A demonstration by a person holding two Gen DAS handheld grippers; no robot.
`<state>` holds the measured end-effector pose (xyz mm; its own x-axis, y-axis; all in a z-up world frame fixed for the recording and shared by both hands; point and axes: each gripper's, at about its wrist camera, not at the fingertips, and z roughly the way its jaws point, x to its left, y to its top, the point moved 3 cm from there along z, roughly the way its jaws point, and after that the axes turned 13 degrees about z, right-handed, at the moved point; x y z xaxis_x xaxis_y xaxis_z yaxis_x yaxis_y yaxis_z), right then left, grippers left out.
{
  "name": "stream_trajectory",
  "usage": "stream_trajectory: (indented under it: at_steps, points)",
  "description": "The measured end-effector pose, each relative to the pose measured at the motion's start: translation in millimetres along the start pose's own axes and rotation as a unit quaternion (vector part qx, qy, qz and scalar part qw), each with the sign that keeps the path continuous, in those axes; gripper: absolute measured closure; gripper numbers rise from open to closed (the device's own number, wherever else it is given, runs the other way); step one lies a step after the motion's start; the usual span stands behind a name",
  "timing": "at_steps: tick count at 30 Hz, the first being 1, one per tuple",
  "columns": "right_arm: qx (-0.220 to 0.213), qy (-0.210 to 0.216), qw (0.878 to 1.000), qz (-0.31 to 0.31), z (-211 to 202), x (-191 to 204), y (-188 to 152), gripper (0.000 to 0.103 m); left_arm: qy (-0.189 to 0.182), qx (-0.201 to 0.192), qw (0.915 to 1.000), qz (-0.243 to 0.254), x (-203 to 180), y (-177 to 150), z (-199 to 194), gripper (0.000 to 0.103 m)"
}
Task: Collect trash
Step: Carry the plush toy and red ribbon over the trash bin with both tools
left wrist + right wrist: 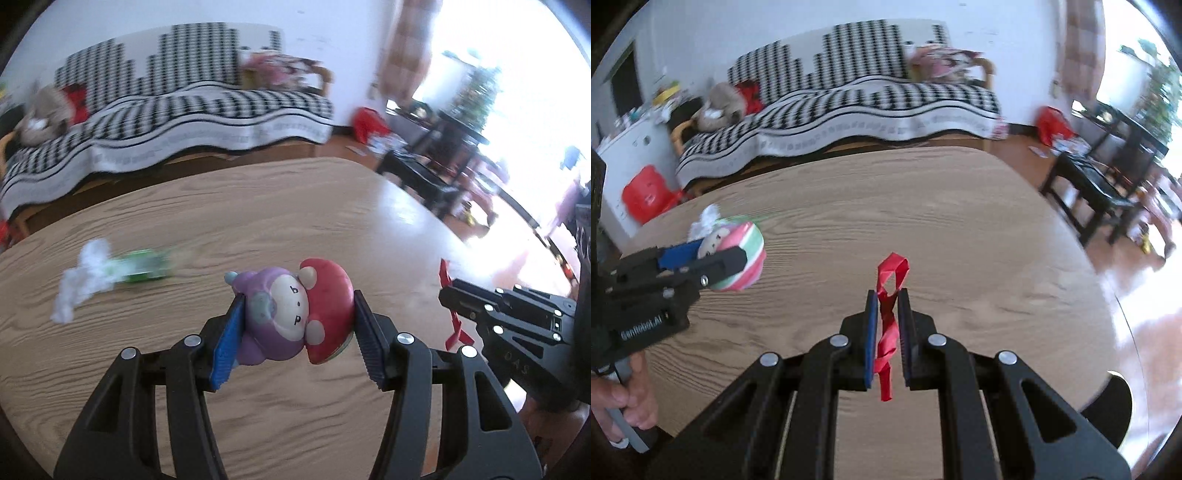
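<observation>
We hold a toy figure (295,314) between the pads of our left gripper (299,332), half open, above the wooden table (258,206). Our right gripper (888,339) is almost closed on a twisted red ribbon (888,321). Farther on the table lie a crumpled white tissue (85,277) and a green wrapper (146,269), touching. Behind stands a checkered sofa (207,103).

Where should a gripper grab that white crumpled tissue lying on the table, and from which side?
Grip the crumpled tissue across its bunched middle, coming from above. It lies low on the wooden table, and the green wrapper sits close against one end, so a side approach looks crowded.
</observation>
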<state>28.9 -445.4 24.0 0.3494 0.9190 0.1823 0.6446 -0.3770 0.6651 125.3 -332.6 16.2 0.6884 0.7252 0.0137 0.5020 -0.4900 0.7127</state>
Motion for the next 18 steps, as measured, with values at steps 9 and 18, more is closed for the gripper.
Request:
stream_trajectory:
  at_steps: [9, 18]
  points:
    - [-0.027, -0.046, 0.995, 0.083, -50, -133, -8, 0.091, -0.063, 0.015, 0.9953, 0.071, -125, 16, 36, 0.048]
    - [-0.040, -0.085, 0.983, 0.158, -87, -241, -32, 0.091, -0.122, 0.025, 0.9834, 0.131, -237, 24, 60, 0.048]
